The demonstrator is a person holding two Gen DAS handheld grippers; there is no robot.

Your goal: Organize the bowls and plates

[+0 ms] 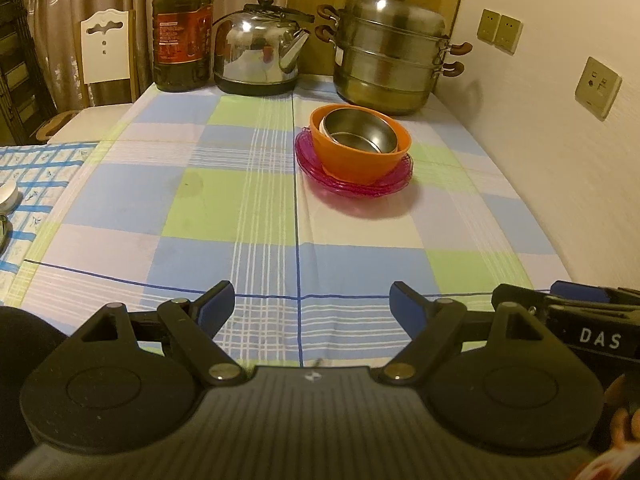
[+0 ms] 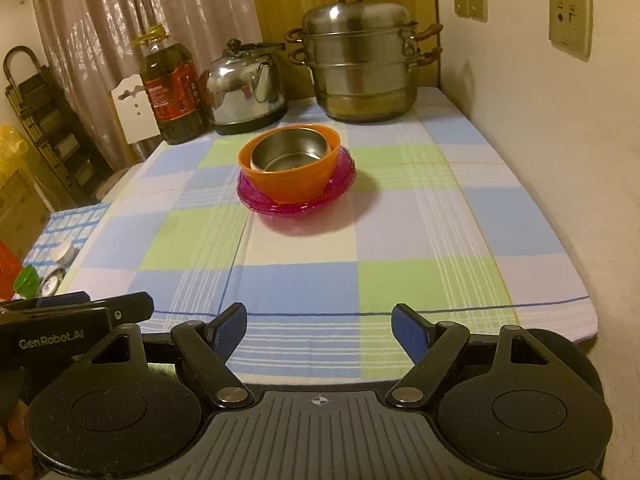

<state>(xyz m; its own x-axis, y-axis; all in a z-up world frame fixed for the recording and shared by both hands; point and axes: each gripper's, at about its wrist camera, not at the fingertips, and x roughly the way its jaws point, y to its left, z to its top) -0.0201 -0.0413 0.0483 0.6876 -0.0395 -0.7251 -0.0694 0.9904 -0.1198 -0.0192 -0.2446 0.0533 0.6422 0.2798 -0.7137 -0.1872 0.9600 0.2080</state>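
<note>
An orange bowl (image 1: 360,160) holds nested steel bowls (image 1: 360,134) and stands on a stack of pink translucent plates (image 1: 352,188) on the checked tablecloth. The same stack shows in the right wrist view: orange bowl (image 2: 292,184), steel bowls (image 2: 290,150), pink plates (image 2: 296,206). My left gripper (image 1: 312,306) is open and empty, well short of the stack near the table's front edge. My right gripper (image 2: 318,326) is open and empty, also near the front edge. Each gripper shows at the edge of the other's view.
At the back stand an oil bottle (image 1: 182,32), a steel kettle (image 1: 260,56) and a tiered steel steamer pot (image 1: 390,52). A wall with sockets (image 1: 598,86) runs along the right. A lower table with small items (image 2: 48,268) lies to the left.
</note>
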